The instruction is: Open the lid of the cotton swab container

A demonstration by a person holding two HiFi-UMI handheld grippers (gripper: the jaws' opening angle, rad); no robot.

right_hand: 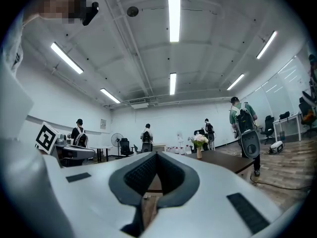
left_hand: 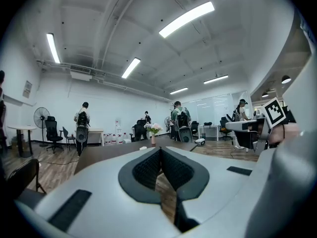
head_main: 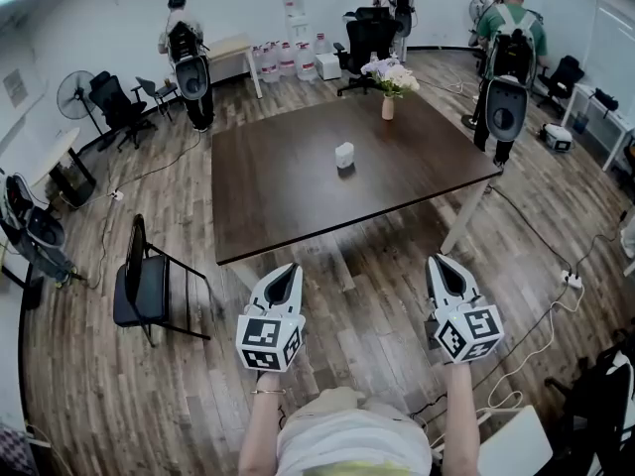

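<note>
Left gripper (head_main: 289, 271), right gripper (head_main: 440, 263): fingers clenched, empty, held level at frame bottom, short of desk (head_main: 268, 196). Swab container (head_main: 344, 155) mid-desk, lid on, well apart; approach likely not begun.

Bright, even light pours from long white ceiling strip lights (right_hand: 173, 11); heavy fisheye bending, dark vignetted corners.

Left tongs (head_main: 286, 277) closed, right tongs (head_main: 444, 268) closed, empty

I hold my left gripper (head_main: 289, 269) and right gripper (head_main: 438, 261) short of the dark table (head_main: 268, 201) — jaws together. Mid-table stands a small white container (head_main: 344, 154), probably the swab box; a flower vase (head_main: 387, 99) stands beyond.
</note>
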